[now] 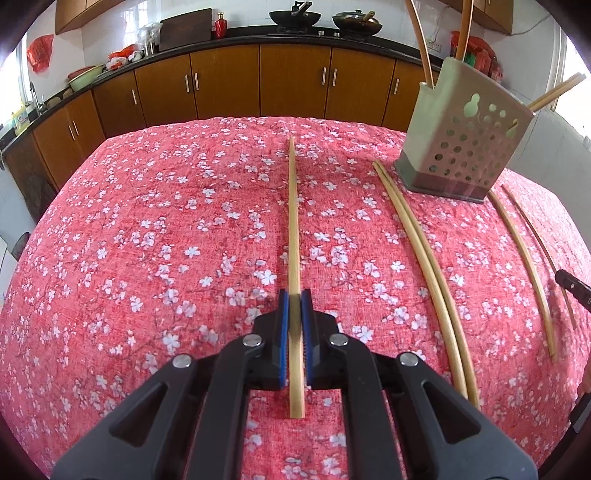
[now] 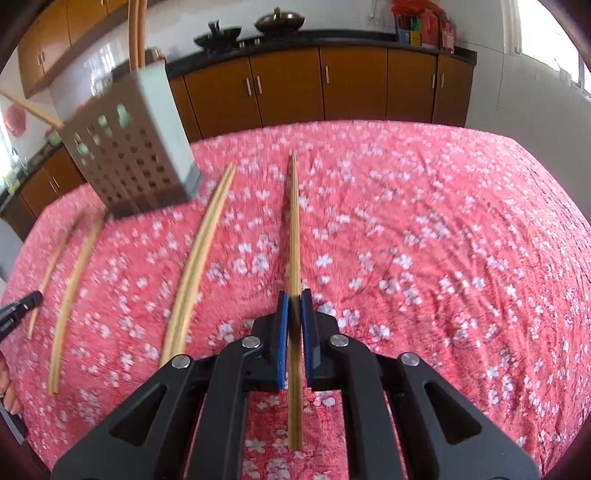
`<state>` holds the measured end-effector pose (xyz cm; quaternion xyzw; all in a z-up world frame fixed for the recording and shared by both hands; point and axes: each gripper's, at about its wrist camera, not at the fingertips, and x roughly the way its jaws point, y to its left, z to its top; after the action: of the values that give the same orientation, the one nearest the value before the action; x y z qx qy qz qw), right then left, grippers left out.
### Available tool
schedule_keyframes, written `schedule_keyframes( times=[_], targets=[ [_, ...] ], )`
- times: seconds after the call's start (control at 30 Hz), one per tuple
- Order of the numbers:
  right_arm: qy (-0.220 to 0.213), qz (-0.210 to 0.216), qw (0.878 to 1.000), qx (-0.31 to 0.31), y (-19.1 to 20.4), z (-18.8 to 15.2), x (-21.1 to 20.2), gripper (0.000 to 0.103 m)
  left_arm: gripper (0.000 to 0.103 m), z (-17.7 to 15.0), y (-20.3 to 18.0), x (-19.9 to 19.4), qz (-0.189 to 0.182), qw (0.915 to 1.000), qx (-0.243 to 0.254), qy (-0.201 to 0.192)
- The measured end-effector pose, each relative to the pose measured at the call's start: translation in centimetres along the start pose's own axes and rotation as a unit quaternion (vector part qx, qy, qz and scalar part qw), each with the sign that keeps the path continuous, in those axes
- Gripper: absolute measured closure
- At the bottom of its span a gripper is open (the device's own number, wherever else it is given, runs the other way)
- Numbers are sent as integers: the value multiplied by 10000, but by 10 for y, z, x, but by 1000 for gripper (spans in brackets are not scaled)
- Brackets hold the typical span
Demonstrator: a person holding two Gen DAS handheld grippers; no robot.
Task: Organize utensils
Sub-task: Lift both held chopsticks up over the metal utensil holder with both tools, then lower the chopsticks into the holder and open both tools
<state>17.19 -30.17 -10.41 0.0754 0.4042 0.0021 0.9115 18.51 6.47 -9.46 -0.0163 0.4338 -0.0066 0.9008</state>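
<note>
Left tool (image 1: 294,295) clamping a chopstick (image 1: 293,206), right tool (image 2: 294,295) clamping another chopstick (image 2: 294,221), open tablecloth (image 2: 443,240) ahead

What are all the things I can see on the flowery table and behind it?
Pink flowered tablecloth: one, covering the table.
Pale perforated utensil holder: one, grey-green, far side, chopsticks sticking out.
Loose bamboo chopsticks: four, tan, lying beside the holder.
Held bamboo chopsticks: two, tan, one in each gripper.
Brown wooden cabinets: a row, behind the table.
Black woks: two, on the counter.
Left gripper: black, blue pads, shut.
Right gripper: same, shut.
</note>
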Motion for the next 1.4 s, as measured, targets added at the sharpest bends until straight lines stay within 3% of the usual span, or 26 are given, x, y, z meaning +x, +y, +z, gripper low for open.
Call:
schedule_keyframes(
  times=[0.33, 0.73, 1.07, 1.4],
  targets=[
    [-772, 59, 9969, 102, -5, 22, -52, 95, 95, 24, 10, -58, -144, 9961, -158, -858],
    [-1668, 168, 9857, 199, -7, 56, -98, 95, 95, 63, 4, -123, -368, 9824, -327, -1804],
    [-1929, 236, 9807, 219, 2, 70, -115, 95, 95, 82, -4, -148, -426, 9763, -254, -2105],
    [-2424, 957, 9654, 129, 29, 102, -157, 95, 95, 101, -32, -187, -1033, 9650, 8, -2410]
  ],
)
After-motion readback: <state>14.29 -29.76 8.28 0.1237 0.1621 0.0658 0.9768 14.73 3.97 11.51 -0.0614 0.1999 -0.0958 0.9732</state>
